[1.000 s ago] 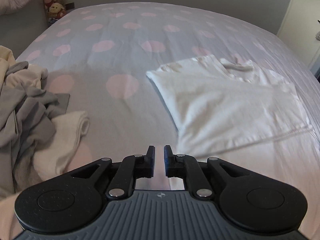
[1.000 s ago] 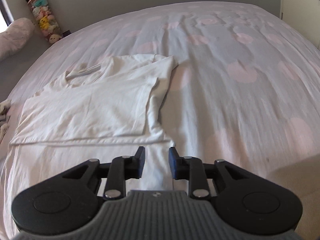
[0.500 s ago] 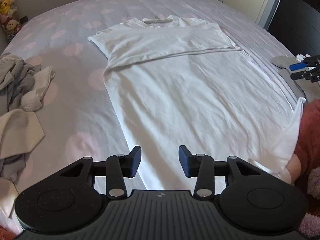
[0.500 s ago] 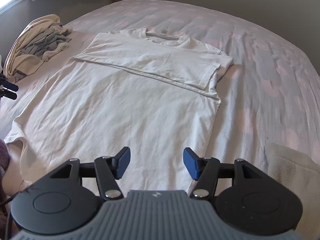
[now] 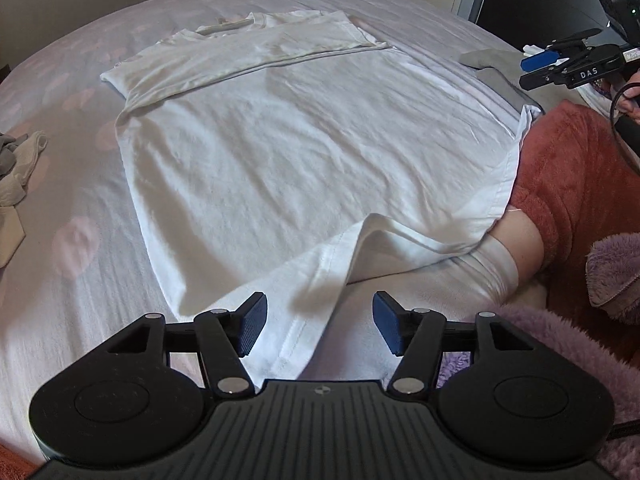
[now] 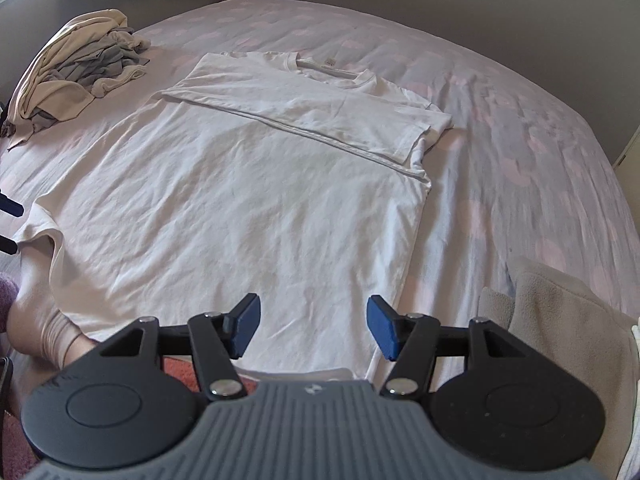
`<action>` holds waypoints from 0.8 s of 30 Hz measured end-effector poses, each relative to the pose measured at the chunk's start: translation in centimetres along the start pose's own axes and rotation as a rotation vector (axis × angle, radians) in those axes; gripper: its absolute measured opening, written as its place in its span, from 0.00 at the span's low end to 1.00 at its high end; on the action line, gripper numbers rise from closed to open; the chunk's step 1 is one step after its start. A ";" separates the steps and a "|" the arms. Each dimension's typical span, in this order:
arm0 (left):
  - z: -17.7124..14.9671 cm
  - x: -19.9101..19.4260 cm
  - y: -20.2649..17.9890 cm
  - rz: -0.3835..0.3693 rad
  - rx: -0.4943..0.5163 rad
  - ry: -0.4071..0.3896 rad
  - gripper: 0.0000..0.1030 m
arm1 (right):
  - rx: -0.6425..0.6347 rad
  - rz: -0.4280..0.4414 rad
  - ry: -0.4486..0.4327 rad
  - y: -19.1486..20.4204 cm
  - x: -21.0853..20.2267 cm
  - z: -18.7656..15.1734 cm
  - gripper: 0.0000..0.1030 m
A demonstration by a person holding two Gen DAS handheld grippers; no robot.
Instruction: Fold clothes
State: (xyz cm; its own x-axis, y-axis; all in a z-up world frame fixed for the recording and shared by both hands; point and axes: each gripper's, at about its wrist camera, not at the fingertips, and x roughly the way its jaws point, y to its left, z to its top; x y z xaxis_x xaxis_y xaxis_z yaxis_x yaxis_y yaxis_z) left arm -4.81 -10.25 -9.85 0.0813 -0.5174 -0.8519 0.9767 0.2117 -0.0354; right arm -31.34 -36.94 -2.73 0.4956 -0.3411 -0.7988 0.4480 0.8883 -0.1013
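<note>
A white T-shirt [image 5: 288, 148] lies spread on the bed, its sleeves folded across the chest near the collar. Its hem hangs over the near edge and drapes on a person's knee [image 5: 492, 264]. My left gripper [image 5: 318, 326] hovers over the hem's near left corner; its jaws are opening and the pads touch no cloth. In the right wrist view the same T-shirt [image 6: 240, 200] fills the middle, and my right gripper [image 6: 314, 328] stands open above the hem near its right corner, holding nothing. The right gripper [image 5: 560, 66] also shows at the far right of the left view.
The bed [image 6: 520, 128] has a grey cover with pink dots. A pile of beige and grey clothes [image 6: 76, 76] sits at its far left. A folded beige fleece [image 6: 560, 320] lies at the near right. A red and purple fuzzy robe [image 5: 580, 184] covers the person's legs.
Both grippers have drawn back from the folded sleeves to the hem at the near edge and their jaws have spread wide. The whole shirt has come into view.
</note>
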 end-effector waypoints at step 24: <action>-2.1 1.4 0.4 0.070 -0.060 0.031 0.37 | -0.070 -0.029 0.011 2.1 -1.8 -3.3 0.66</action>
State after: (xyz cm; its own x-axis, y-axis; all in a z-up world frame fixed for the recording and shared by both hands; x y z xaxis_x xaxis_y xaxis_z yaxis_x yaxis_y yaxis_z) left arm -4.68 -9.14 -12.19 0.1417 -0.4736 -0.8693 0.9550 0.2966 -0.0059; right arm -33.74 -33.47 -3.46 0.4748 -0.3641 -0.8012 0.4091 0.8974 -0.1653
